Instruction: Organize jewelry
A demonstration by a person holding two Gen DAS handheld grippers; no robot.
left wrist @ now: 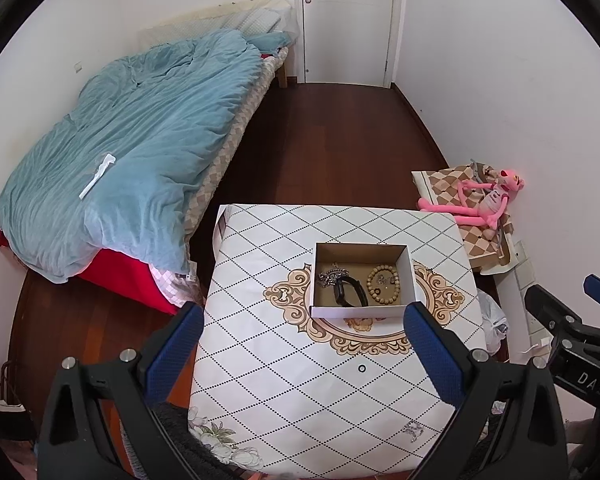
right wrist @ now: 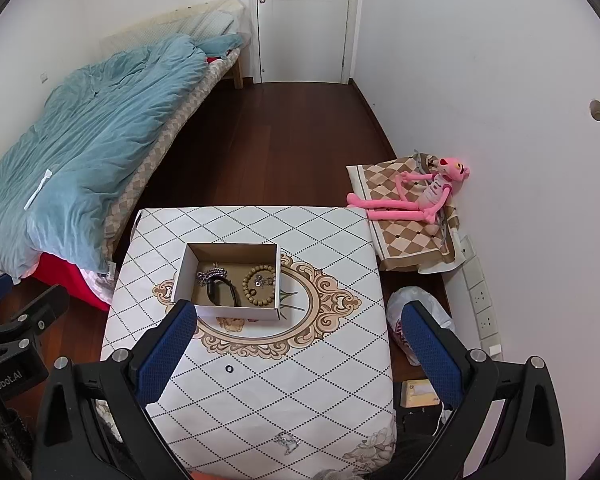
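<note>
A small white cardboard box (left wrist: 410, 268) (right wrist: 182, 270) stands open on the patterned table (left wrist: 268, 360) (right wrist: 332, 360). It holds a wooden bead bracelet (left wrist: 383, 284) (right wrist: 259, 281), a black band (left wrist: 350, 292) (right wrist: 222, 293) and a silver chain (left wrist: 329, 276) (right wrist: 208, 273). A small black ring (left wrist: 361, 369) (right wrist: 229, 369) lies on the table in front of the box. A silver trinket (left wrist: 412, 429) (right wrist: 286, 442) lies near the table's front edge. My left gripper (left wrist: 304, 332) and right gripper (right wrist: 298, 332) hover above the table, both open and empty.
A bed with a blue quilt (left wrist: 132, 148) is to the left. A pink plush toy (right wrist: 416, 194) lies on a checkered cushion (right wrist: 404, 236) at the right wall. A plastic bag (right wrist: 416, 320) sits on the floor beside the table. A white door (right wrist: 304, 20) is at the back.
</note>
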